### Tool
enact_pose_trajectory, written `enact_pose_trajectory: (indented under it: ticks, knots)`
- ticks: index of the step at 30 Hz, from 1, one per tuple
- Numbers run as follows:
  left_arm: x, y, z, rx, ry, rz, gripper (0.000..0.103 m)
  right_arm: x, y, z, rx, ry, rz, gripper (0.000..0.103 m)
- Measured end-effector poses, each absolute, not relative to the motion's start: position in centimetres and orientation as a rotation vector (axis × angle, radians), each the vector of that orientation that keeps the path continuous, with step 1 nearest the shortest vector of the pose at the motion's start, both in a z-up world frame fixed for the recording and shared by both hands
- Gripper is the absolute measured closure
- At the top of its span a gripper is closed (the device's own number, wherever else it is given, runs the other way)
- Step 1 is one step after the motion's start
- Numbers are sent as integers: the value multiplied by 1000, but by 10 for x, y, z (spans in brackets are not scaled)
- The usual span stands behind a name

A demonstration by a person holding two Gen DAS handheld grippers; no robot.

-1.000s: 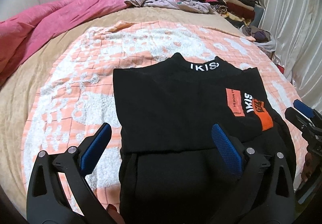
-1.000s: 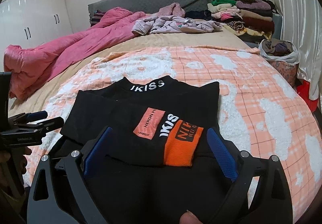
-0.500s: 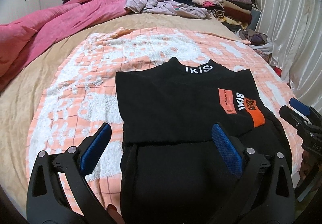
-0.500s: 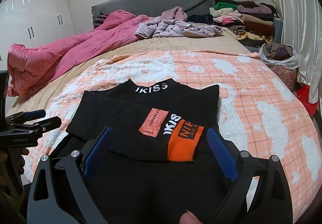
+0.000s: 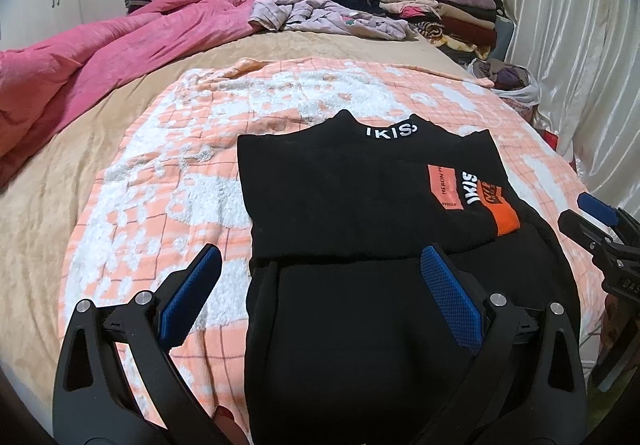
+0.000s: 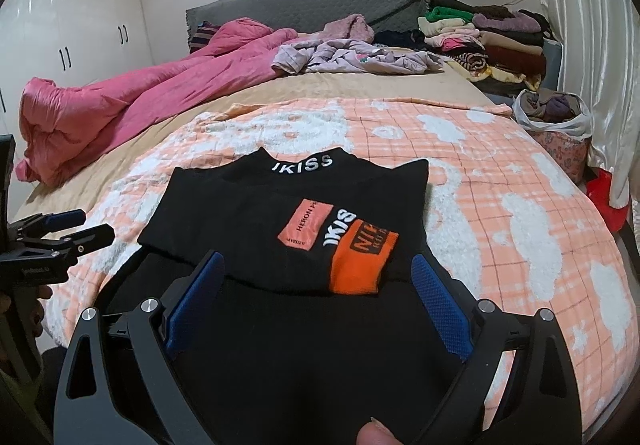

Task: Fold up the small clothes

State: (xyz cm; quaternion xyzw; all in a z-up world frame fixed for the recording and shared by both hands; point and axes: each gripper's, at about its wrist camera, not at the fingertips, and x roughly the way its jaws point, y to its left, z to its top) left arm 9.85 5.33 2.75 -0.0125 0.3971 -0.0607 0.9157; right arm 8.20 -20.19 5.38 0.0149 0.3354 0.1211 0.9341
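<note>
A black top (image 5: 352, 201) (image 6: 256, 221) with white collar lettering lies flat on the orange-and-white blanket (image 5: 168, 181) (image 6: 500, 213). Its sleeves are folded in across the chest; one ends in an orange cuff (image 5: 506, 219) (image 6: 360, 265). The lower body of the top runs toward me. My left gripper (image 5: 320, 265) hovers open over the top's lower left part, holding nothing. My right gripper (image 6: 316, 269) is open above the lower right part, just short of the orange cuff. Each gripper shows at the edge of the other's view, the right gripper (image 5: 580, 213) and the left gripper (image 6: 82, 227).
A pink duvet (image 5: 92, 53) is bunched at the left of the bed. Loose lilac clothes (image 5: 324, 15) and a stack of folded clothes (image 5: 440, 5) sit near the grey headboard (image 6: 304, 1). A bag of clothes (image 6: 556, 117) and white curtains (image 5: 580, 45) are on the right. Wardrobe doors (image 6: 68, 17) stand left.
Both grippers have drawn back slightly toward the near edge of the bed and risen a little, staying open. The black top lies unmoved.
</note>
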Motion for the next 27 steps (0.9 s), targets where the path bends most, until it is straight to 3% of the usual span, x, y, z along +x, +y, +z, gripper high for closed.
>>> enact_pose_trajectory:
  ticks: [27]
  knots:
    - [56, 50, 13, 24, 843, -100, 10, 47, -221, 29, 29, 750, 250, 9]
